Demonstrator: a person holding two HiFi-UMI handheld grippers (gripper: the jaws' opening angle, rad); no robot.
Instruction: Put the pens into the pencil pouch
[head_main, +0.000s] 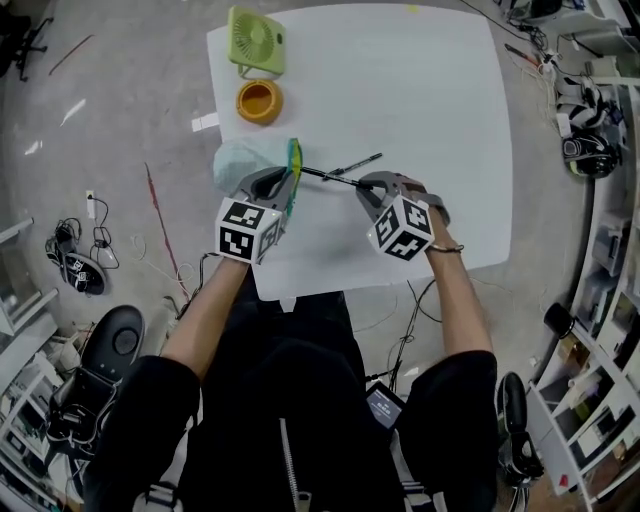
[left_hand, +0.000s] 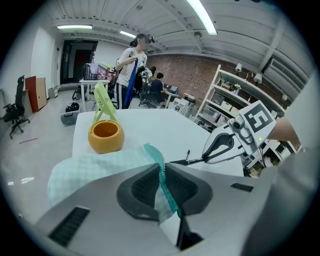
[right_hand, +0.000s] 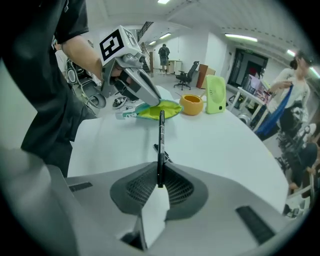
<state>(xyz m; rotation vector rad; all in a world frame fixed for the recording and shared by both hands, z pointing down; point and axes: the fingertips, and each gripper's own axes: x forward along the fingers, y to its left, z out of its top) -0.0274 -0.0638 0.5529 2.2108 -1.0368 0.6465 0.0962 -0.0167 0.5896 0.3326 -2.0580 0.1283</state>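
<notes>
Since both claws are already loaded, the head view reads plainly: the left claw (head_main: 289, 186) is pinched on the rim of a soft mint-green checked fabric pencil pouch (head_main: 243, 162) at the 9 o'clock edge of the white tabletop (head_main: 420, 110), and the right claw (head_main: 363, 184) holds a slim black pen (head_main: 327, 177) whose tip points toward 9 o'clock, at the pouch mouth. A second black pen (head_main: 362, 161) lies on the tabletop at about 12 o'clock from the right claw. A round orange bowl (head_main: 259, 101) and a light green plastic fan (head_main: 256, 40) stand at 12 o'clock from the pouch. From the left gripper view, the pads press together on the teal zip edge, with limp cloth bunched toward 9 o'clock; the pouch looks light and floppy, so I judge the stiffer zip band the best place to grip it and keep the mouth open. From the right gripper view, the jaws are closed on the pen's rear end and its shaft runs toward 12 o'clock, to the pouch and the left claw. The pen looks light, rigid and smooth; held so near its end it may pivot or slip, so a firm pinch suits it.
</notes>
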